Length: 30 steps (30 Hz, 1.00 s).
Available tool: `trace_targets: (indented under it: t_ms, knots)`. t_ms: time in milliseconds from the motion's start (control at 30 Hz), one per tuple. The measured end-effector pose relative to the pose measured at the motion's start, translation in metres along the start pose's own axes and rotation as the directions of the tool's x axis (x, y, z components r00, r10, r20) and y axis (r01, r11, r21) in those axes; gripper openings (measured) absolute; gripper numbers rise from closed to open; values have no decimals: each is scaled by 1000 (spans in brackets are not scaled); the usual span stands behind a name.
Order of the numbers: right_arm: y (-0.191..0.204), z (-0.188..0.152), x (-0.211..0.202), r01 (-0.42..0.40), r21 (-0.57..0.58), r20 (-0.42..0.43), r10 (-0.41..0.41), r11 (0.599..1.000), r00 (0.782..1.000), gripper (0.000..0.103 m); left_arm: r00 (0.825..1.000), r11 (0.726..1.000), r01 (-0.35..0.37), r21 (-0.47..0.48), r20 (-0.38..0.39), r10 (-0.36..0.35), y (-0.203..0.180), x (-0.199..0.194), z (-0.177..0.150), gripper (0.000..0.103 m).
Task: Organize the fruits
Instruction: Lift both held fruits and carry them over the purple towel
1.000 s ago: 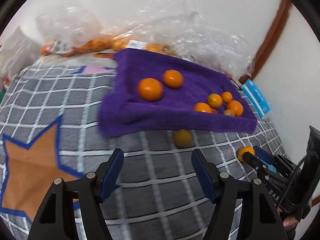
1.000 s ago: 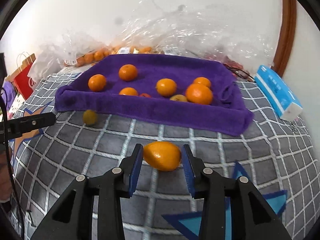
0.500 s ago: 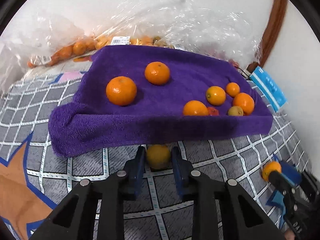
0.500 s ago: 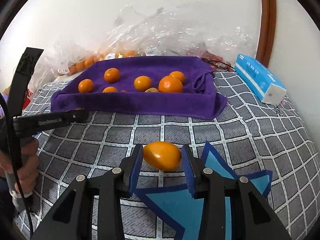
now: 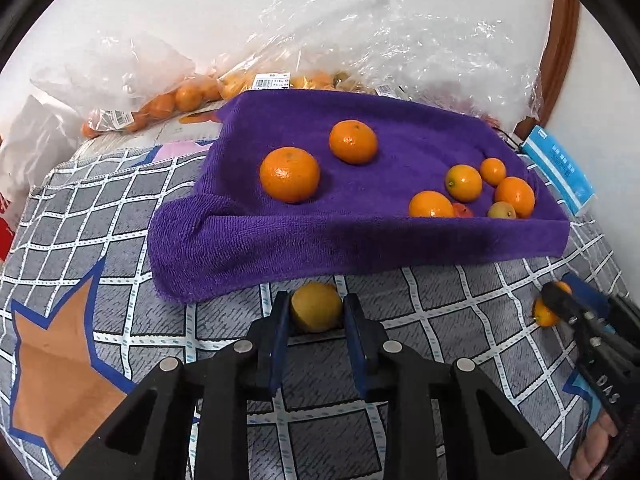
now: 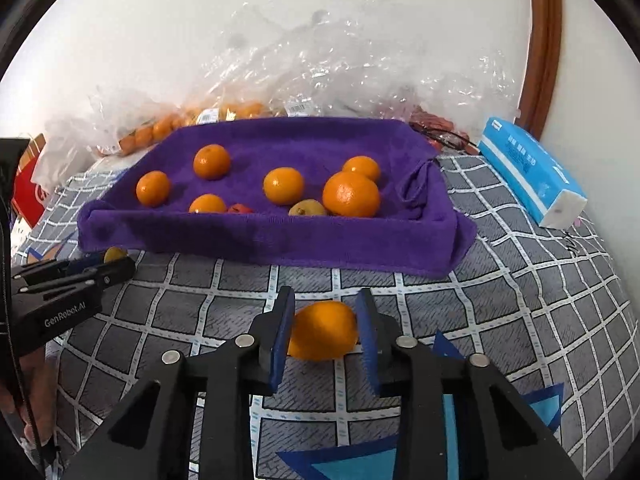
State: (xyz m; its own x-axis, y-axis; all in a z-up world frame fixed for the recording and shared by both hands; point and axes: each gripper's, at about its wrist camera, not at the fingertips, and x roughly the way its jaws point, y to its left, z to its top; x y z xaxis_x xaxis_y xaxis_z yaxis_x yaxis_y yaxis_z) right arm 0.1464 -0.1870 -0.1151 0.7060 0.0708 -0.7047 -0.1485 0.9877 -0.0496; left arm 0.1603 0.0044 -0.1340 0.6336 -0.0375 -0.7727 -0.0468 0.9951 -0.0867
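Note:
A purple towel-lined tray (image 5: 360,240) holds several oranges, among them two big ones (image 5: 289,175) at its left. Just in front of its near wall, on the checked cloth, my left gripper (image 5: 316,304) is shut on a small yellow-orange fruit (image 5: 316,314). In the right wrist view the tray (image 6: 280,240) lies ahead, and my right gripper (image 6: 325,308) is shut on an oval orange (image 6: 322,332) low over the cloth. Each gripper also shows in the other's view: the right gripper (image 5: 560,300) at the right edge, the left gripper (image 6: 116,264) at the left edge.
Clear plastic bags (image 5: 168,100) with more oranges lie against the wall behind the tray. A blue tissue pack (image 6: 528,176) sits right of the tray. A red bag (image 6: 28,196) stands at the far left. A grey checked cloth (image 5: 100,220) with star shapes covers the surface.
My left gripper moved forward to the yellow fruit by the tray's near wall and closed on it. My right gripper kept its hold on the oval orange and shifted slightly sideways.

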Motion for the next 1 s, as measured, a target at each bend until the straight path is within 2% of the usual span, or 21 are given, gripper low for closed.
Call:
trace_targets:
  t_ms: [67,133,233,467,667,867,1000]
  knots:
    - [-4,-1,9,-59,15,-54,60,998,997,41,1000,1000,12,-6,1,-12,0,0,0,26]
    - [-6,-1,17,-38,30,-91,41,999,995,40,1000,1000,13,-7,1,-13,-1,0,0,26]
    - [-4,-2,16,-24,28,-88,26,999,996,35,1000,1000,7,-1,0,-7,-2,1,0,26]
    - [-6,-3,14,-33,41,-79,36,999,996,35,1000,1000,2,3,-1,-2,-4,1,0,26]
    - [-7,-3,7,-28,42,-42,30,999,999,35,996,995,89,-36,15,-89,4,0,0,24]
    - [-7,-3,2,-36,42,-16,37,998,999,35,990,993,115,-30,86,-112,-3,-12,0,24]
    - [-6,-2,-1,-44,39,0,44,998,999,35,985,995,102,-21,142,-98,-5,-21,-1,24]
